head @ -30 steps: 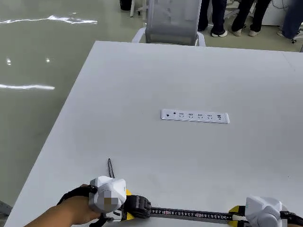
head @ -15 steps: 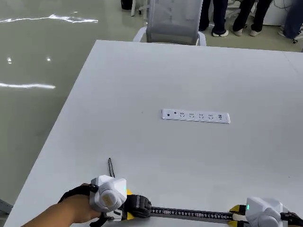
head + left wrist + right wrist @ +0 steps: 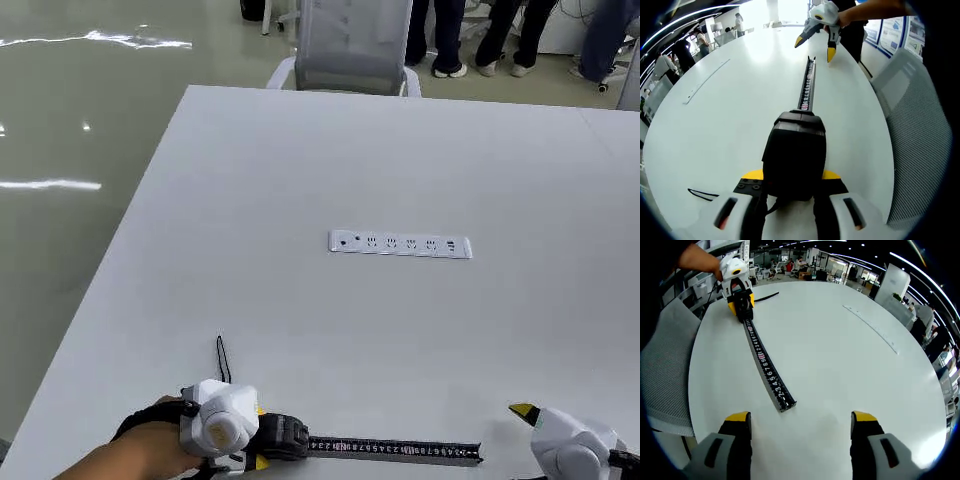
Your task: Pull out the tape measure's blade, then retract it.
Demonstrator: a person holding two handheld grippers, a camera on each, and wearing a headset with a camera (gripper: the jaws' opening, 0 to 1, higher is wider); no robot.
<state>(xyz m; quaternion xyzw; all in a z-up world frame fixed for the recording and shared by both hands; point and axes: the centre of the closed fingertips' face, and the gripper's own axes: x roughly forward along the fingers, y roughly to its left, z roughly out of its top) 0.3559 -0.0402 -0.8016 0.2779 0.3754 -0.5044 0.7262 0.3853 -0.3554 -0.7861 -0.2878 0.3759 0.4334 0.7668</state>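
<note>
Freed from our right gripper point(image 3: 800, 416) since half a second before, the blade point(image 3: 395, 450) lay stretched rightward from the tape measure point(image 3: 795, 160) along the table's point(image 3: 300, 170) near edge. Our left gripper point(image 3: 792, 174) clamped the case. The right one stood spread wide just right of the tip, and a power strip point(image 3: 399, 245) lay farther off.

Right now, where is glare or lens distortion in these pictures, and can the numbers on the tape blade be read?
Head view: sharp and evenly lit, with bright streaks of glare on the floor. Left gripper view: the far table is washed out white, and the fisheye bends its edge. Right gripper view: the blade numbers are readable; the table rim curves strongly.
</note>
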